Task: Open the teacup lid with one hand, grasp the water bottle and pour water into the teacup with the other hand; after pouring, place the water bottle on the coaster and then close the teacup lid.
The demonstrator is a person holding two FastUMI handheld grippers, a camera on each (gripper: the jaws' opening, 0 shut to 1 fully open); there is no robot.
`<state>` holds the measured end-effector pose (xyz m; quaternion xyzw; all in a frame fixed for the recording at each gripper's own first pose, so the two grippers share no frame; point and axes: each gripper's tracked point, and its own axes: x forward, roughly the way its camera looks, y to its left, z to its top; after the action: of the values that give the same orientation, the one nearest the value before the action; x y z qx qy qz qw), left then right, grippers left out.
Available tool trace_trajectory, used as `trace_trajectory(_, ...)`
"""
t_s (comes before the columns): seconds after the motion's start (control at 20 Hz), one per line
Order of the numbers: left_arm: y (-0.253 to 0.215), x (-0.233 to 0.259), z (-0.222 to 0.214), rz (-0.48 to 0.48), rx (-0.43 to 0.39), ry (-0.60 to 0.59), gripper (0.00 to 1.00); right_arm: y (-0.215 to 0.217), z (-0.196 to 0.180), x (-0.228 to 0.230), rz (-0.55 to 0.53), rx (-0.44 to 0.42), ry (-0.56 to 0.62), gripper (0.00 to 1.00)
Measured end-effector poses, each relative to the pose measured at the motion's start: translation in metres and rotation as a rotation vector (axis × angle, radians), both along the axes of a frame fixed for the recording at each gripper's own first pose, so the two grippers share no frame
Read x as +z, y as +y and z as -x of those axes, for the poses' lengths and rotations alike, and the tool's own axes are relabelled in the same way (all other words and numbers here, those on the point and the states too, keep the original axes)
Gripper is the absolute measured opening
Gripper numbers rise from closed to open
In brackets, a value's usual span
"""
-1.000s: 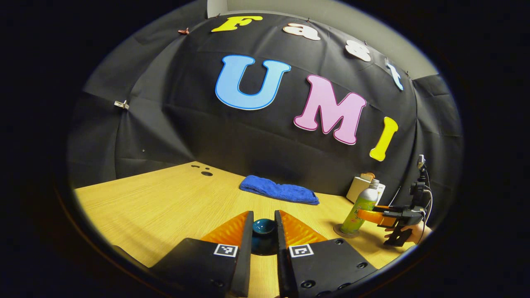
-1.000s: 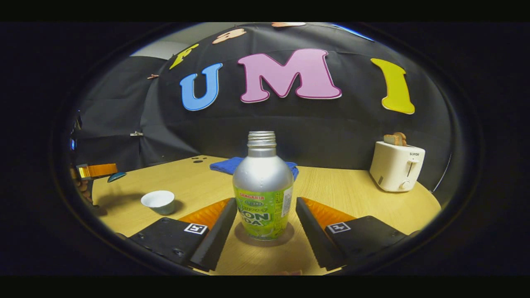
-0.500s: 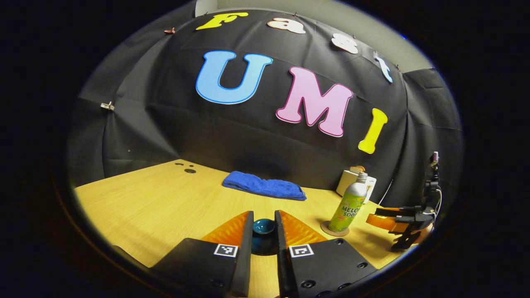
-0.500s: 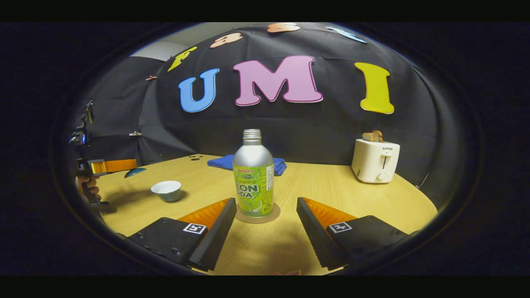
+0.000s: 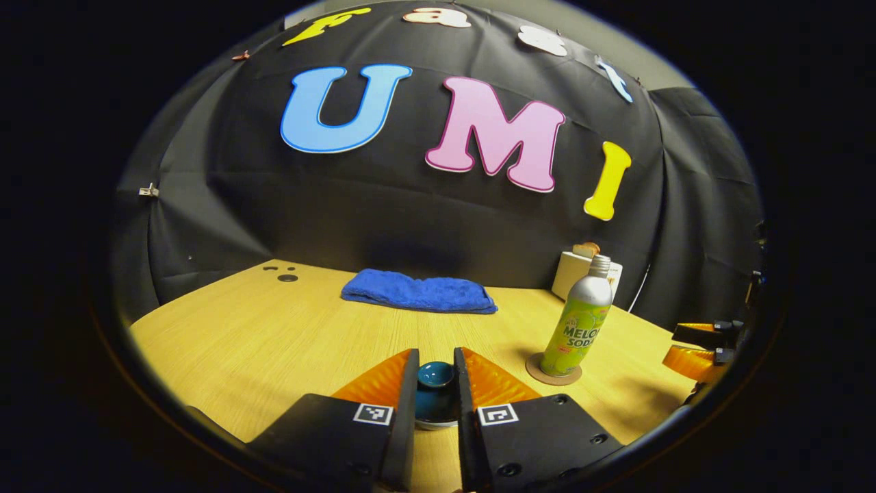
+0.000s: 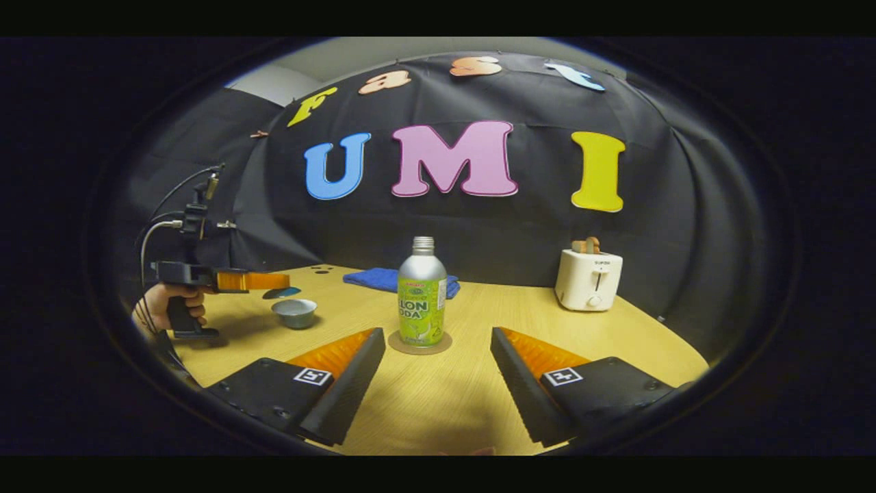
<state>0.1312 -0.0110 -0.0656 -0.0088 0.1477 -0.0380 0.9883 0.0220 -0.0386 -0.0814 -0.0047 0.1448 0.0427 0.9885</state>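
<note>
My left gripper (image 5: 435,363) is shut on the knob of the dark teal teacup lid (image 5: 436,376). A pale rim (image 5: 436,425) shows just under the lid. In the right gripper view, the left gripper (image 6: 274,281), held by a hand (image 6: 164,308), keeps the lid (image 6: 280,293) just above the small teacup (image 6: 294,313), slightly to its left. The green and silver water bottle (image 6: 421,301) stands upright and uncapped on a round coaster (image 6: 419,344). My right gripper (image 6: 436,342) is open, a short way back from the bottle. The bottle (image 5: 578,329) and right gripper (image 5: 691,346) appear at the right of the left gripper view.
A folded blue towel (image 5: 419,293) lies at the back of the wooden table (image 5: 260,335). A white toaster (image 6: 588,279) holding bread stands at the back right. Small dark holes (image 5: 287,277) mark the table's far left. The black cloth wall runs behind the table.
My right gripper has drawn back from the bottle, which stays on the coaster. My left gripper has carried the lid sideways to just above the teacup.
</note>
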Motion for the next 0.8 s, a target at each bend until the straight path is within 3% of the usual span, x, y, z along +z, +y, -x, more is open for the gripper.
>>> trace_trajectory(0.55,-0.007,-0.032,-0.011,-0.115,0.026,0.059,0.34,-0.016,0.014,0.020,-0.047,-0.003,-0.060,0.96)
trace_trajectory(0.65,-0.007,-0.033,-0.011,-0.129,0.029,0.058,0.27,-0.015,0.014,0.020,-0.049,0.000,-0.062,0.97)
trace_trajectory(0.8,-0.008,-0.033,-0.011,-0.132,0.028,0.056,0.34,-0.011,0.013,0.018,-0.058,0.009,-0.058,0.96)
